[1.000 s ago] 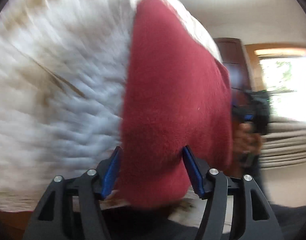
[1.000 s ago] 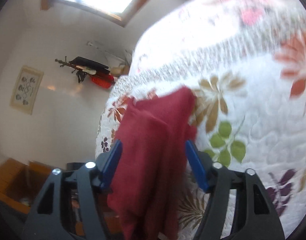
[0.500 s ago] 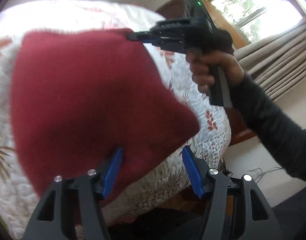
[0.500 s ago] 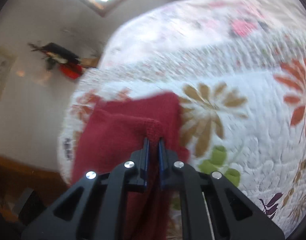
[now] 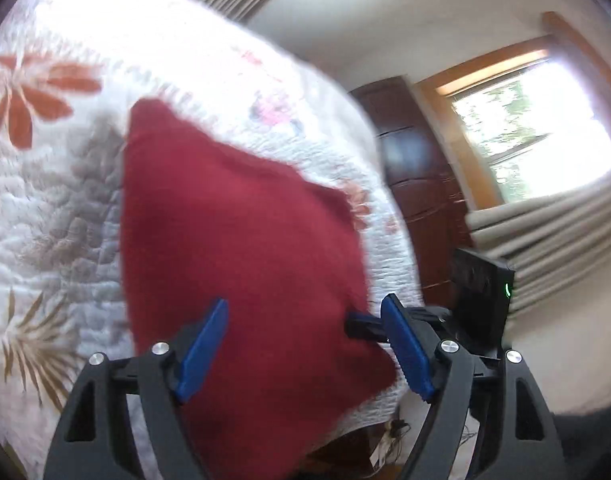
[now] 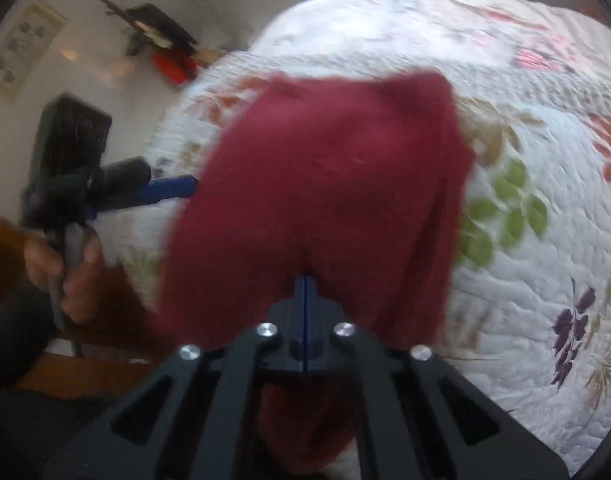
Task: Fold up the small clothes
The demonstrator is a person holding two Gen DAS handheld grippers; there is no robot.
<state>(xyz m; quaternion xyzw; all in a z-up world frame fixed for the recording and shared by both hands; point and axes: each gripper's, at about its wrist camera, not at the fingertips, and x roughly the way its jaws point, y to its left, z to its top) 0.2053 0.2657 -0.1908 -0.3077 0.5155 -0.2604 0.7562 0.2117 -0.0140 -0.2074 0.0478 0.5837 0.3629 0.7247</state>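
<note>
We had the bed (image 6: 525,240) under its white floral quilt (image 5: 65,208) filling most of both views, and the red knitted garment (image 6: 337,184) lay draped over the near edge of it, partly lifted. Our right hand-held gripper (image 6: 305,284) was pressed together on a fold of the red cloth at its near edge, pinching it. Our left hand-held gripper (image 5: 305,344) stood spread, its blue pads either side of the cloth but gripping nothing; seen from the right wrist camera its tip sat just beside the garment's left edge, held in a hand (image 6: 65,272) with a dark sleeve. We judged the step in hand to be spreading or squaring the garment before a fold, with only one side held. The next move seemed to call for the left to close on the free edge or corner, so both could carry the cloth over evenly. Both views were blurred, so the garment's shape was unclear. Behind stood a dark wooden cabinet (image 5: 417,184), a bright window (image 5: 533,136) with pale curtains (image 5: 553,236), and a framed picture (image 6: 25,48) on the wall
</note>
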